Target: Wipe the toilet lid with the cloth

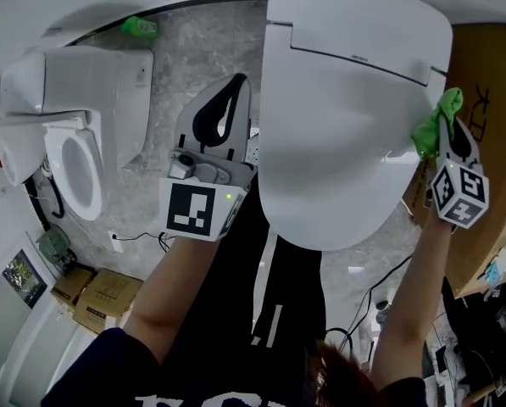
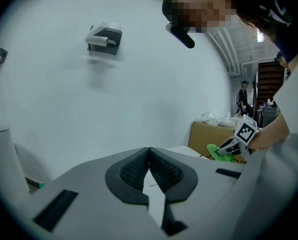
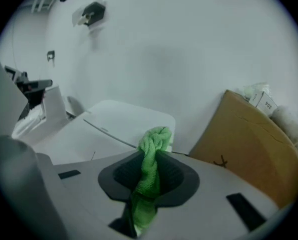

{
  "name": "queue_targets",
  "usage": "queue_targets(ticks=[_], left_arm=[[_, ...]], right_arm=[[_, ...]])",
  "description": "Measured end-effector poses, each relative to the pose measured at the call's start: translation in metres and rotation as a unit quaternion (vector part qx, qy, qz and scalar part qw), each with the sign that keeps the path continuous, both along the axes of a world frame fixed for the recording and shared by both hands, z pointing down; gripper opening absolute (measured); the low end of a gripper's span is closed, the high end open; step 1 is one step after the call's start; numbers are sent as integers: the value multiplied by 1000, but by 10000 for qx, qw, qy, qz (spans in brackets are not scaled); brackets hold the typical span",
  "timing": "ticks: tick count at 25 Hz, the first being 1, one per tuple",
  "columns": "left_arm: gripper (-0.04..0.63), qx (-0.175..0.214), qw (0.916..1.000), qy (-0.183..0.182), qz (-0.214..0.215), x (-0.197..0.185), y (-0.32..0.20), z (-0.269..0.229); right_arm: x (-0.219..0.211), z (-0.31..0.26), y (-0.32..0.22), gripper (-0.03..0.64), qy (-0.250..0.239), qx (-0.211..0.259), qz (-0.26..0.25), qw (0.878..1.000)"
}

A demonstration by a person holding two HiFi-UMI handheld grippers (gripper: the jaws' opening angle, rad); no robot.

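The right gripper (image 1: 443, 134) pinches a green cloth (image 3: 149, 176) at the toilet lid's (image 1: 337, 100) right edge, while the left gripper's (image 2: 149, 171) jaws are pressed together, empty.

Readable text | I made out what looked like "304" on a white packet (image 3: 262, 100) at 3 o'clock in my right gripper view | black print on the cardboard box (image 3: 248, 149) beneath it was illegible | brand mark (image 1: 352, 58) on the toilet lid (image 1: 337, 134), 12 o'clock in head view, was too small to read.

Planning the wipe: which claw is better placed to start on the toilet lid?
Right. The right claw grips the green cloth at the edge of the white toilet lid; the left claw is shut and empty.
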State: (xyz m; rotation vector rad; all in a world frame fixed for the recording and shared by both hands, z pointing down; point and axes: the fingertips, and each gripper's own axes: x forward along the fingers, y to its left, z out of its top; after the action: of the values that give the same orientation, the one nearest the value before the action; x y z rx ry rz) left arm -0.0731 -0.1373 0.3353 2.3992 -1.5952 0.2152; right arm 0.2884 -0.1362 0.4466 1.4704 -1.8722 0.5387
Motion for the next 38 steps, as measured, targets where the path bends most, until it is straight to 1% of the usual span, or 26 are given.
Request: queue_targets(ticks=[4, 7, 10, 13, 17, 21, 23, 24, 26, 28, 30, 33, 38], left_arm=[[20, 40, 10000, 33, -36, -3, -2, -3], [20, 56, 9999, 50, -83, -8, -4, -6], [19, 104, 9998, 66, -159, -14, -5, -9], [20, 102, 9997, 79, -223, -20, -3, -9], [20, 75, 9996, 77, -278, -30, 0, -6], [20, 36, 9995, 55, -313, -39, 4, -1], [20, 19, 9994, 56, -334, -42, 5, 0], [20, 10, 9994, 56, -339, -44, 6, 1], [19, 1, 9994, 55, -344, -47, 6, 3], [19, -2, 9994, 56, -347, -49, 6, 3], [19, 4, 9994, 63, -348, -51, 6, 3], [20, 3, 9994, 77, -352, -52, 7, 2], [20, 4, 9994, 71, -352, -54, 9, 0]], right_arm=[[-74, -34, 8, 86, -738, 176, -453, 9961], [-138, -49, 14, 86, -1252, 149, -879, 9881], [-194, -50, 18, 86, -1695, 22, -1175, 9785], [-238, -39, 20, 86, -1975, -148, -1341, 9710], [-287, -11, 25, 86, -2172, -417, -1522, 9633], [-316, 16, 25, 86, -2262, -621, -1538, 9598], [-326, 29, 24, 86, -2240, -702, -1525, 9600], [-331, 36, 24, 86, -2171, -754, -1549, 9608], [-340, 48, 26, 86, -1868, -817, -1698, 9641], [-346, 52, 26, 86, -1496, -765, -1883, 9676], [-348, 52, 26, 86, -1237, -697, -2004, 9694], [-348, 52, 27, 86, -1049, -597, -2101, 9702], [-344, 51, 28, 84, -940, -510, -2122, 9714]])
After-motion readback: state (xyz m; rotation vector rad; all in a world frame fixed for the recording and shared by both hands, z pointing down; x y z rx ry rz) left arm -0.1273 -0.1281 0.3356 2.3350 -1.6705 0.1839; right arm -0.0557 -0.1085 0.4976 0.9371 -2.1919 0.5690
